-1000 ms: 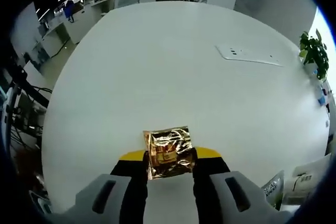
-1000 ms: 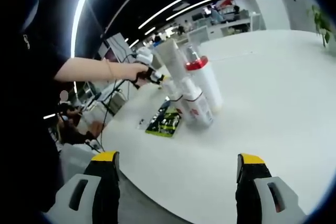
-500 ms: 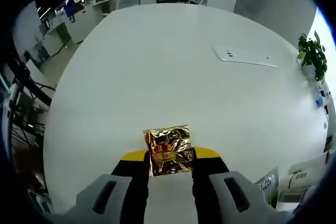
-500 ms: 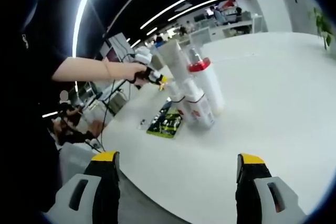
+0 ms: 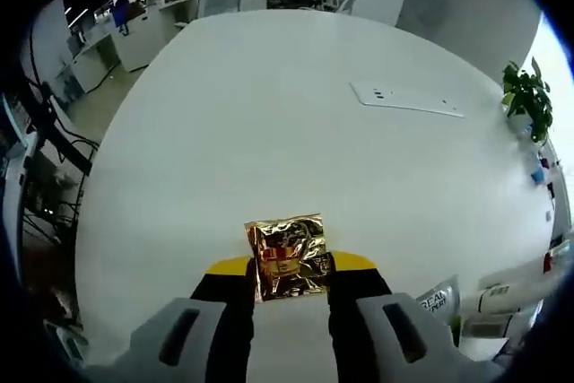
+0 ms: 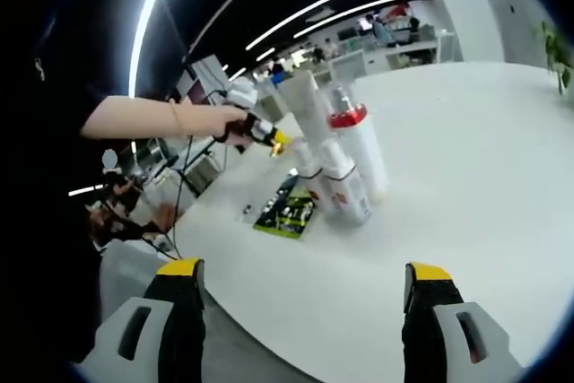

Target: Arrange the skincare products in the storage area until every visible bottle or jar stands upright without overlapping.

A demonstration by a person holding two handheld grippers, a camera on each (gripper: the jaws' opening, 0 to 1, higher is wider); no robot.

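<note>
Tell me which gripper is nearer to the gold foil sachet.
Left. The left gripper is shut on the gold foil sachet, holding it above the white table. The right gripper is open, well back from the standing bottles.

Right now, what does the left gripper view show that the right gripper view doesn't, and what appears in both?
The left gripper view has the left gripper shut on a crinkled gold foil sachet, plus a flat white power strip farther up the table. The right gripper view has the open right gripper, a cluster of upright white bottles, one red-capped, and a dark green flat packet beside them. Both share the round white table and office background.
</note>
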